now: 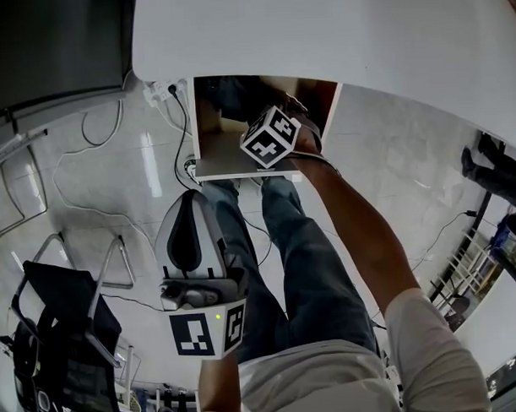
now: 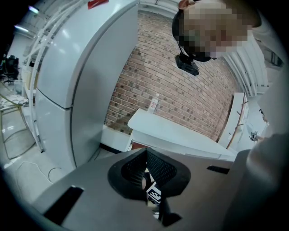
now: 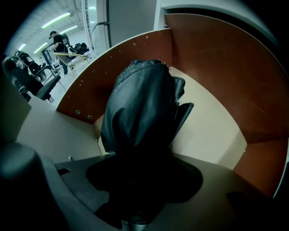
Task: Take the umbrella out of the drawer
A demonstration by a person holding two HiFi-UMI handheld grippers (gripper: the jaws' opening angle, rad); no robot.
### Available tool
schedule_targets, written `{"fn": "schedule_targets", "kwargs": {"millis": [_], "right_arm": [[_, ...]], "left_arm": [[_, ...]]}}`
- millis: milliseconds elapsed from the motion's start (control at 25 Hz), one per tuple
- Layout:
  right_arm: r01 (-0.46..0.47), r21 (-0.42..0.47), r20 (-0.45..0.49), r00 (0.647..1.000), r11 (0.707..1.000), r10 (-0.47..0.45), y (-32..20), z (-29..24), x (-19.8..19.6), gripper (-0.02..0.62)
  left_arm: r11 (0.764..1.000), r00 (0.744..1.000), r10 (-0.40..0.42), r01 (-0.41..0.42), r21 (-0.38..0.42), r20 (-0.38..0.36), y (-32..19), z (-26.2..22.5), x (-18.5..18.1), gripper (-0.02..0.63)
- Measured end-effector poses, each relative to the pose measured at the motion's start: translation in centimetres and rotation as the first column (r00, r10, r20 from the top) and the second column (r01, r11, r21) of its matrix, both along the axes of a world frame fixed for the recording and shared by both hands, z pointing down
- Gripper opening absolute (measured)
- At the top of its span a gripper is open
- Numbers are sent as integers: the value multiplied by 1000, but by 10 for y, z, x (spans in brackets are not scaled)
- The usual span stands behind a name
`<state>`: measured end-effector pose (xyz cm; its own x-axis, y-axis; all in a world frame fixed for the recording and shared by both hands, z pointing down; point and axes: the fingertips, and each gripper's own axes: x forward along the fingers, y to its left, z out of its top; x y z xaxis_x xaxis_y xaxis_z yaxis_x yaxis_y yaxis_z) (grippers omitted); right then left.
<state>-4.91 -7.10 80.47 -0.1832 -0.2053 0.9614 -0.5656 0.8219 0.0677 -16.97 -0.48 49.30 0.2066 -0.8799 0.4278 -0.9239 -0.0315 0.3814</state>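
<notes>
The umbrella (image 3: pixel 140 108) is faintly glossy black cloth; the drawer (image 3: pixel 212 58), smooth matt wood.

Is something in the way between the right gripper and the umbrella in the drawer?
No, nothing visible is. The umbrella already sits right between the right gripper's fingers, filling the gap. The drawer is pulled out and open on top, so nothing visible blocks the way up either.

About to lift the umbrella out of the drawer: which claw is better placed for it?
Right. The right claw is down in the open drawer with the folded umbrella between its jaws. The left claw hangs empty outside the drawer, over the floor.
</notes>
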Motion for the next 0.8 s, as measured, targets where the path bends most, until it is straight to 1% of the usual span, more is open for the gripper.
{"fn": "schedule_targets", "kwargs": {"millis": [320,600,800], "right_arm": [[-1,-27,14,1000,1000,1,2,-5,0,255],[4,-29,15,1000,1000,-4,5,-5,2,253],[6,-33,27,1000,999,-5,6,-10,1,252]], "left_arm": [[1000,1000,3,-3,-6,3,2,2,1,15],[1000,1000,-12,12,-13,-7,1,1,-3,15],[1000,1000,-8,8,-12,-5,0,0,0,17]]}}
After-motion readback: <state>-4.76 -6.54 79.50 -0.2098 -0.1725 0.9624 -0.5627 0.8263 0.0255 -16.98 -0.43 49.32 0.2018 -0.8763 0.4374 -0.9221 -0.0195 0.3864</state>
